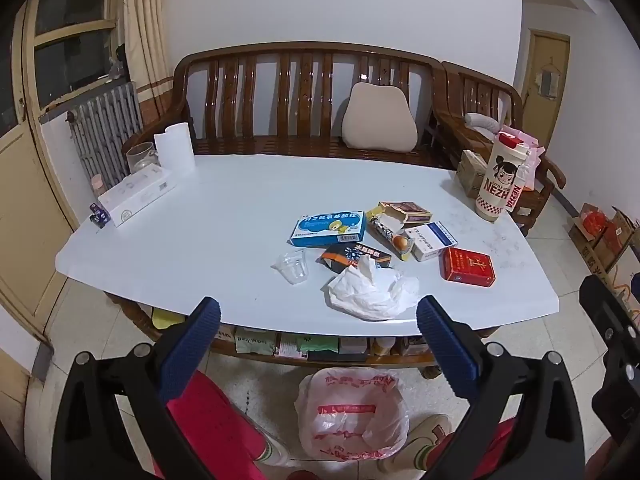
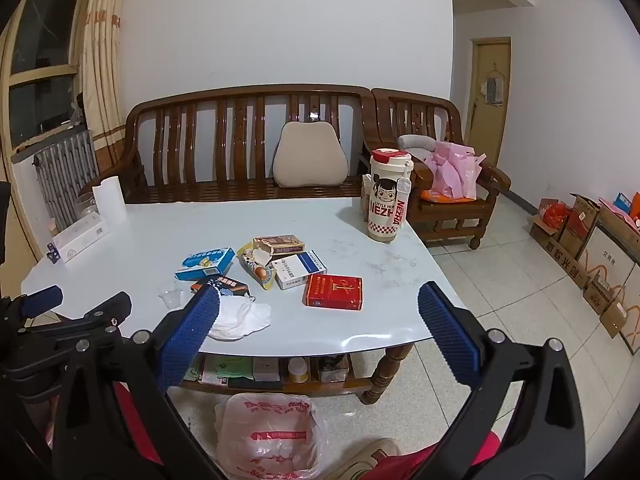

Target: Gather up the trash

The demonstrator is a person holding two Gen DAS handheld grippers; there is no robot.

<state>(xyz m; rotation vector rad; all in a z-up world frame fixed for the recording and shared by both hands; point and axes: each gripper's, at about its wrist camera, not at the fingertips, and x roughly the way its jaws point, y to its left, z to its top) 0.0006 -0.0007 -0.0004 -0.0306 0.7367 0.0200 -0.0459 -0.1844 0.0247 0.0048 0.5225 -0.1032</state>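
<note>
While both the left gripper (image 1: 318, 318) and the right gripper (image 2: 318, 312) hang wide open, holding nothing, could easily miss. Trash sits mid-table: soft tissue (image 1: 370, 290), thin clear cup (image 1: 294, 267), boxes touching. Might squash, slip, or drop beside the bag (image 1: 352, 414) below.

Ahead of the left gripper (image 1: 319, 316) the crumpled tissue (image 1: 370, 292) lies nearest, with boxes packed close behind it. Bare table (image 1: 224, 200) opens to its left. Ahead of the right gripper (image 2: 319, 316), the red box (image 2: 333, 291) has free room on its right.
</note>
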